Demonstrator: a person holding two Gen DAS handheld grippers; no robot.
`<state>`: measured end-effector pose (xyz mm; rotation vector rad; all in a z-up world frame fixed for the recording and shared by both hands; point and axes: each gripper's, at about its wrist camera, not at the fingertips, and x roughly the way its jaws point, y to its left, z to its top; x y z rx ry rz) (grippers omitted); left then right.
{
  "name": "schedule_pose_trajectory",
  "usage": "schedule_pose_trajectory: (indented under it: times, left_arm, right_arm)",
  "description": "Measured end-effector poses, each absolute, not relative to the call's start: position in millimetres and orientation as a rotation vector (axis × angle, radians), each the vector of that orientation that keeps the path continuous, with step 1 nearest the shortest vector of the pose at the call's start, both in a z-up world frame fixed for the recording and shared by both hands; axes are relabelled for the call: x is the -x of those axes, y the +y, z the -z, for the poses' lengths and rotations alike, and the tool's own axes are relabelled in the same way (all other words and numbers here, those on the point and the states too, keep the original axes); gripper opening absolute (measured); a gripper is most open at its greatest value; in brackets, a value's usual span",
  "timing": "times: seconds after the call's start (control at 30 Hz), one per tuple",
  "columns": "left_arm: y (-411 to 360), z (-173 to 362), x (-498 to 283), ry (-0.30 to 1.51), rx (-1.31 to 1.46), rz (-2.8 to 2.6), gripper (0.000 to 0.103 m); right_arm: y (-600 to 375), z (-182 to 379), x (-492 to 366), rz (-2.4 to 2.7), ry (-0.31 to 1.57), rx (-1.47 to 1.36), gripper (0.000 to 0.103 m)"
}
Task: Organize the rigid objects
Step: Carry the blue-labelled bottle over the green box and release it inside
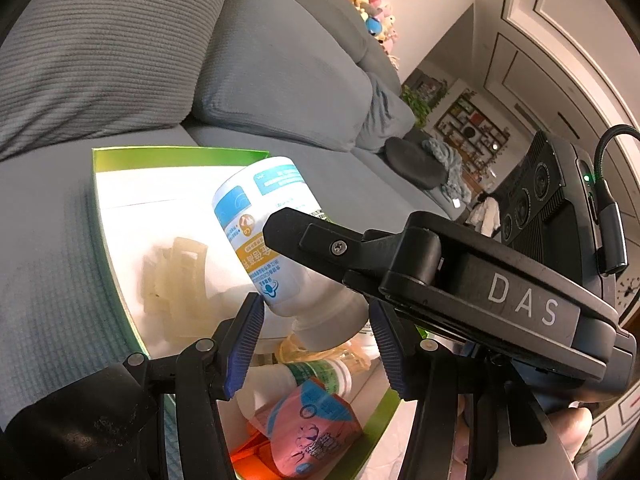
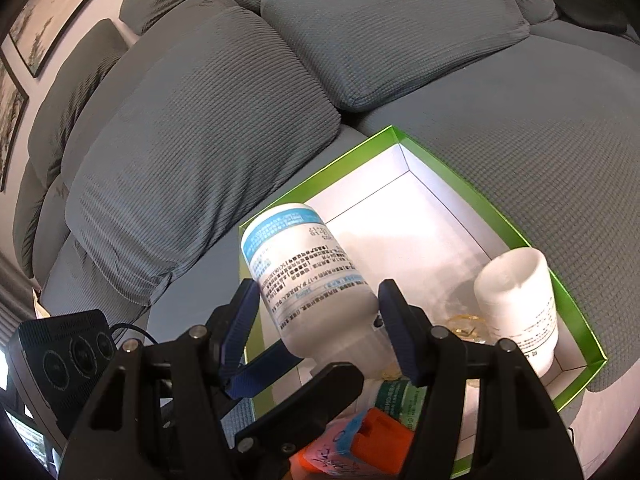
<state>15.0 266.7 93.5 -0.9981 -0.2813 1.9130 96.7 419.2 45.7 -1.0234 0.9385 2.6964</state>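
Left gripper (image 1: pixel 316 320) pads clamp the white bottle (image 1: pixel 272 236) near its cap end, base tilted toward 11 o'clock. Right gripper (image 2: pixel 320 312) also grips that bottle (image 2: pixel 304 280) by the body, long axis leaning toward 11. Both hold it above the green box (image 2: pixel 516 224); open floor lies at 1 o'clock, a second bottle (image 2: pixel 520 304) at 3. Box sits on grey sofa (image 2: pixel 520 120), living room.

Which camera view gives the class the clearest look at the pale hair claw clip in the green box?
The left wrist view: the hair claw clip lies unobstructed on the green box floor. In the right wrist view only a yellowish glimpse shows behind the held white bottle; whether that is the clip cannot be told.
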Motion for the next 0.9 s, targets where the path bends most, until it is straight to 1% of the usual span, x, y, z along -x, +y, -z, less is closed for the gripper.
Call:
schedule_pose_trajectory:
  times: [0.63,0.77,0.9]
  left_arm:
    - [271.4,-91.8,-15.8,-0.287,1.007,-1.887,0.056]
    - [271.8,-92.0,-16.2,-0.288,1.014,-1.883,0.056]
    - [271.5,-93.1,-17.6,-0.276,1.018,-1.896,0.056]
  right_arm:
    - [426.4,-43.0,-101.0,-2.654,0.952,1.018,0.062]
    - [424.8,-43.9,-101.3,-2.648,0.939,1.016,0.060]
    - [423.5,-43.2,-102.0,-2.635,0.941,1.021,0.061]
